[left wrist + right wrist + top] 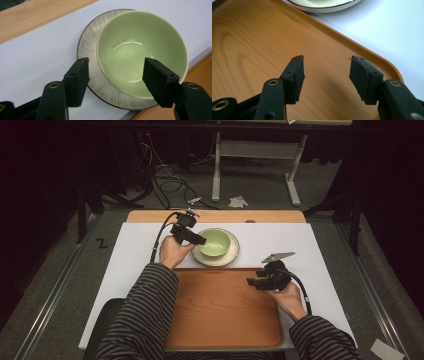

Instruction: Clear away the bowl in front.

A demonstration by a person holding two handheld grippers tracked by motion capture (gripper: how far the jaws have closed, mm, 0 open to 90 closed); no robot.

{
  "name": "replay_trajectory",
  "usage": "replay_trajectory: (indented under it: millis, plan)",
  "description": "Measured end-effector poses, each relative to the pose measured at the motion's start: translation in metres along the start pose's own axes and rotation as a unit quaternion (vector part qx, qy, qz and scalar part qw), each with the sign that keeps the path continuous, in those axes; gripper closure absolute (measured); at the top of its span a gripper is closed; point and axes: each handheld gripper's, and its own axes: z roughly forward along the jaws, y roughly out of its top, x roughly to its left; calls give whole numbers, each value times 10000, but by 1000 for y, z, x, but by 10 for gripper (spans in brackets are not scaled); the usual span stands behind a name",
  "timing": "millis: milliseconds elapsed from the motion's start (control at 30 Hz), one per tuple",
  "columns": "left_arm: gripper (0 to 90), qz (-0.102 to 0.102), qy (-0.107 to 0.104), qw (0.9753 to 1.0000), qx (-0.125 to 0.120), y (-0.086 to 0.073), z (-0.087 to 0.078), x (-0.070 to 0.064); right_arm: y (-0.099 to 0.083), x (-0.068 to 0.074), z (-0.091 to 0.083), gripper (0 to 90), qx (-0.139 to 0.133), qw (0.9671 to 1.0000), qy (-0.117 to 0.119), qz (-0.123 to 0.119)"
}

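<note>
Both jaws of the left hand-held gripper (113, 82) are standing wide, straddling the green bowl (142, 53) rim; closing squarely is advisable; the right hand-held gripper (325, 80) is hovering wide over the tray (249, 37).

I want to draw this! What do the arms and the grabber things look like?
Both sleeves are dark with thin pale stripes. Each hand holds a black gripper: the left gripper, the right gripper. Each has two flat black jaws with brass rivets and a black cable; the right carries a grey three-cornered plate.

In the right gripper view the plate (324, 6) is cut off by the top edge — just a sliver of rim shows. In the high view the bowl (216, 243) hides the plate's middle, and the striped sleeves (142, 320) cover the tray's (225, 310) near corners.
</note>
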Motion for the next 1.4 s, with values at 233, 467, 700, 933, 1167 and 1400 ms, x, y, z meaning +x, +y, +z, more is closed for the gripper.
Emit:
replay_trajectory:
  millis: [233,467,700,933,1167,1400]
  plan:
    - [425,-33,176,9997,137,9,19,2,-1,-1,1,467,33,10000,51,-2]
    - [420,-83,334,9991,267,9,34,2,-1,0,1,466,73,9999,74,8]
    - [497,-169,485,9977,447,7,49,10,-1,1,2,467,75,9999,87,2]
    - [597,-224,482,9967,613,3,56,11,-2,0,3,467,110,9999,76,-30]
    - [667,-224,499,9958,734,-2,61,11,-2,2,2,466,124,9999,76,-38]
    - [748,-282,528,9944,866,-6,67,13,-2,2,3,467,134,9999,72,-8]
